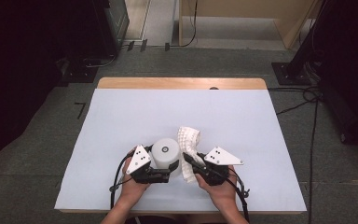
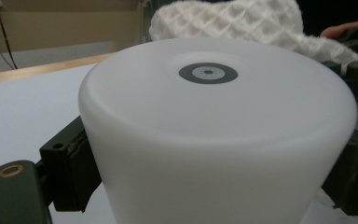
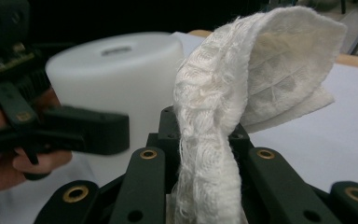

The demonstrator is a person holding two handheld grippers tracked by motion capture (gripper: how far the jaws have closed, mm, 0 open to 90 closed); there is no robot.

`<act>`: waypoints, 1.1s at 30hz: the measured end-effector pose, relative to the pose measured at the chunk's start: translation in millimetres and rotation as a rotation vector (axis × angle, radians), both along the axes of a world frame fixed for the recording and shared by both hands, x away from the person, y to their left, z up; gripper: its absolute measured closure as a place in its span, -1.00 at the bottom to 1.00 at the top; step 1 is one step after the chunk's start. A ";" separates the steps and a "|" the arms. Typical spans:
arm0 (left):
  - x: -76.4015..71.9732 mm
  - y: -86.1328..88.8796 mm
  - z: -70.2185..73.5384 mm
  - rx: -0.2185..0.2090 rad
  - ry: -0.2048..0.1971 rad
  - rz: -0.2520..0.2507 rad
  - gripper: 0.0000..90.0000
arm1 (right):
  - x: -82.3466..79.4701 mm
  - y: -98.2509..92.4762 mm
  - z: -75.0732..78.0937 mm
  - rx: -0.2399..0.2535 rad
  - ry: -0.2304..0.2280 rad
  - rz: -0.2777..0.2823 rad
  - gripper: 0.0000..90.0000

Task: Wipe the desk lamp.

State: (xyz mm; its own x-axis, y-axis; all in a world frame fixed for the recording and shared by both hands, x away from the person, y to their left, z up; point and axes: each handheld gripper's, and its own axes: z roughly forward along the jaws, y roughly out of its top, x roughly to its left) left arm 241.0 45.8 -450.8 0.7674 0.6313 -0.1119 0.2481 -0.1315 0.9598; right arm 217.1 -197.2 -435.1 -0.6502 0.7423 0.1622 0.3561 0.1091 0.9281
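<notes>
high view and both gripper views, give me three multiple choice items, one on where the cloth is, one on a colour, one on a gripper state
1. Where is the white cloth?
A. pinched in the right gripper
B. flat at the table's far edge
C. draped over the left gripper

2. What colour is the cylinder?
A. red
B. white
C. black

3. How does the left gripper stand?
A. open, away from everything
B. closed on the cloth
C. closed on the cylinder

Answers:
1. A, the right gripper view has the cloth rising from between its jaws.
2. B, it looks white from every camera.
3. C, the left gripper view has a jaw pressed on each side of the cylinder.
</notes>
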 end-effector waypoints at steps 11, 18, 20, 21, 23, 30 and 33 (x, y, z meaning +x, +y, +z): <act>1.5 2.5 2.7 -0.003 0.004 -0.023 -0.80 | 3.1 5.6 -10.7 -0.031 0.041 0.002 0.68; 2.2 -1.9 -0.9 0.034 0.013 -0.039 -0.80 | 1.1 -1.0 -2.0 -0.003 0.011 -0.011 0.68; 2.9 1.6 1.9 0.023 0.005 -0.033 -0.80 | 2.2 1.9 -7.4 -0.014 0.027 -0.003 0.68; 3.1 3.5 3.3 0.014 0.004 -0.028 -0.80 | 2.7 4.2 -11.5 -0.026 0.040 0.000 0.68; 3.7 6.5 5.6 -0.001 0.001 -0.024 -0.80 | 3.9 7.2 -17.0 -0.043 0.056 0.005 0.68; 3.1 6.0 5.0 -0.002 0.002 -0.038 -0.80 | 5.4 9.6 -20.1 -0.057 0.067 0.006 0.68; 2.2 0.9 -0.5 0.021 0.009 -0.050 -0.80 | 3.6 5.5 -11.8 -0.032 0.046 -0.004 0.68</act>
State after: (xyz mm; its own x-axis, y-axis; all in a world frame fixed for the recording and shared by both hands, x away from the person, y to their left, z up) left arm 243.2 46.7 -451.2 0.7971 0.5946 -0.1055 0.2490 -0.1644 0.9545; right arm 220.7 -191.6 -446.9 -0.6393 0.7504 0.1681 0.3986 0.1363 0.9069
